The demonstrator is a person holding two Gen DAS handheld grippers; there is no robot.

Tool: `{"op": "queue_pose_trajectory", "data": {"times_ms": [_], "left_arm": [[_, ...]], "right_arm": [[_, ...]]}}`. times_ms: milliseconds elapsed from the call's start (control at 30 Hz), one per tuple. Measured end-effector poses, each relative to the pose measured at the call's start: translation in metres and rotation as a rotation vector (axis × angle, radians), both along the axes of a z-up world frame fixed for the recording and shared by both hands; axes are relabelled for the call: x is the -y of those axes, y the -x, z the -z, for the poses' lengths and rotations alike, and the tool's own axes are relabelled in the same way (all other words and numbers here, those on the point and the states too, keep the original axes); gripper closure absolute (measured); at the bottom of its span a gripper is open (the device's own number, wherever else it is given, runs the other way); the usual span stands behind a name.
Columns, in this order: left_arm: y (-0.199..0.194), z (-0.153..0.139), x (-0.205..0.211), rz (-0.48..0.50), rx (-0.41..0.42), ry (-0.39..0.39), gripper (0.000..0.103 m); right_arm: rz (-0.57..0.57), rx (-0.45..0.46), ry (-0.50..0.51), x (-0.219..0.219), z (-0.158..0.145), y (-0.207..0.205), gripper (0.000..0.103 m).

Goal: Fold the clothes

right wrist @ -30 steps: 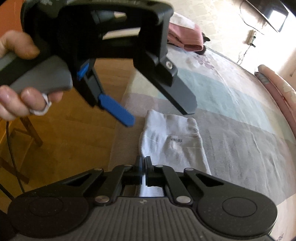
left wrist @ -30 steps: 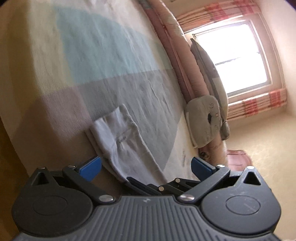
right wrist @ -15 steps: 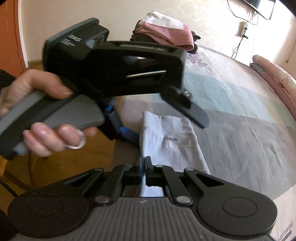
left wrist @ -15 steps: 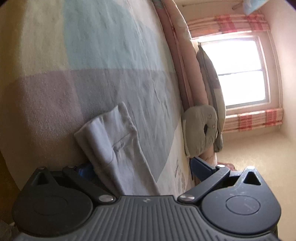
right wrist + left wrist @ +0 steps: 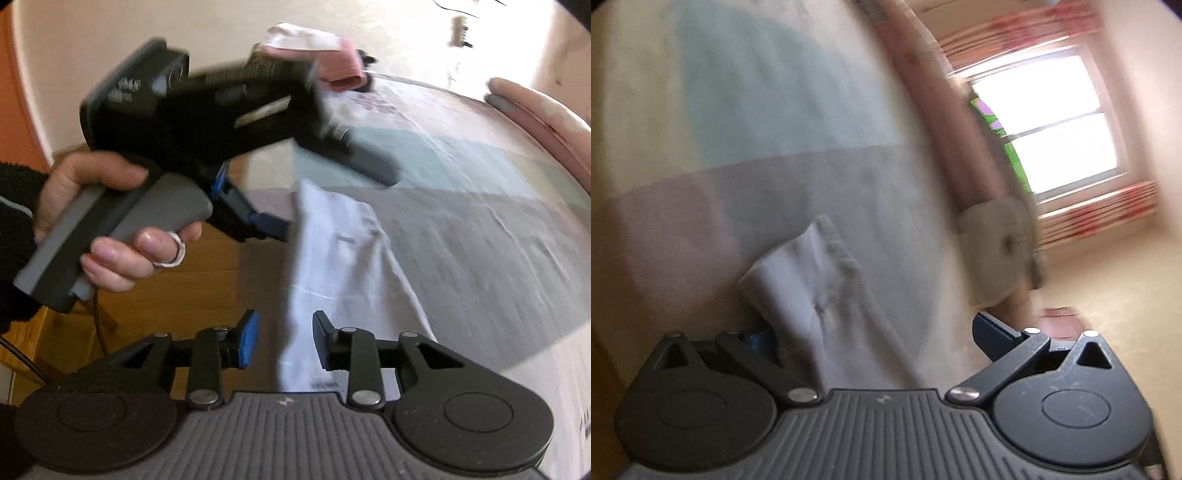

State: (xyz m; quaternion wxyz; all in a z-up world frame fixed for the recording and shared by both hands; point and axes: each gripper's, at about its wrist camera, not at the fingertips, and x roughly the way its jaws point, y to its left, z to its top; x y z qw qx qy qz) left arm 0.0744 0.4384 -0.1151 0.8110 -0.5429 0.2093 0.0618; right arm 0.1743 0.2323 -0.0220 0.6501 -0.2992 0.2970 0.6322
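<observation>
A folded white garment (image 5: pixel 340 254) lies near the edge of the bed and shows blurred in the left wrist view (image 5: pixel 812 291). My right gripper (image 5: pixel 284 339) is at its near end. Its jaws are opening, the cloth lies between them, and the pads no longer press on it. A hand holds my left gripper (image 5: pixel 321 195) over the garment's far end. It stands wide open (image 5: pixel 875 336) astride the cloth, and its left blue pad (image 5: pixel 757 338) is partly hidden behind the garment's edge.
The bed cover (image 5: pixel 480 229) has grey, teal and cream patches. Folded pink clothes (image 5: pixel 325 62) are stacked at the far end, with a pink bolster (image 5: pixel 535 110) along the right side. Wooden floor (image 5: pixel 221 295) lies left of the bed. A cushion (image 5: pixel 997 251) sits below a bright window (image 5: pixel 1052 129).
My right jaws, shut on the garment's near edge before, have come apart. My left gripper has come down closer to the garment, still wide open.
</observation>
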Motion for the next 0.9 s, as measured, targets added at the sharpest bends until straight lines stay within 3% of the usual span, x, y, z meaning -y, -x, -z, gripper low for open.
{"op": "queue_pose_trajectory", "data": {"times_ms": [100,200,433,500,600,667,700,800,867,900], "left_arm": [[-0.001,-0.004,0.004,0.026,-0.011,-0.091,0.001],[-0.007,-0.01,0.005,-0.001,-0.024,-0.136,0.001],[-0.011,-0.011,0.011,0.083,0.018,-0.246,0.001],[-0.018,-0.014,0.012,0.078,-0.016,-0.263,0.009],[-0.02,-0.014,0.012,0.046,-0.066,-0.281,0.03],[-0.012,-0.011,0.009,0.018,-0.078,-0.27,0.048],[-0.011,-0.011,0.009,0.013,-0.09,-0.282,0.052],[-0.008,-0.01,0.01,0.014,-0.113,-0.322,0.063],[-0.012,-0.013,0.013,0.021,-0.141,-0.364,0.077],[-0.012,-0.015,0.013,0.023,-0.159,-0.388,0.081]], "right_arm": [[0.053,-0.002,-0.017,0.011,-0.004,-0.009,0.063],[0.091,-0.017,-0.034,0.02,-0.008,-0.015,0.061],[0.146,-0.045,-0.039,0.039,-0.008,-0.023,0.057],[0.163,-0.066,-0.036,0.044,-0.007,-0.026,0.056],[0.189,-0.091,-0.03,0.049,-0.005,-0.031,0.055],[0.21,-0.123,-0.032,0.051,-0.003,-0.035,0.049],[0.221,-0.146,-0.033,0.052,-0.002,-0.037,0.046],[0.262,-0.261,-0.041,0.056,0.002,-0.048,0.026],[0.295,-0.367,-0.053,0.056,0.005,-0.057,0.012],[0.313,-0.422,-0.06,0.057,0.007,-0.062,0.01]]}}
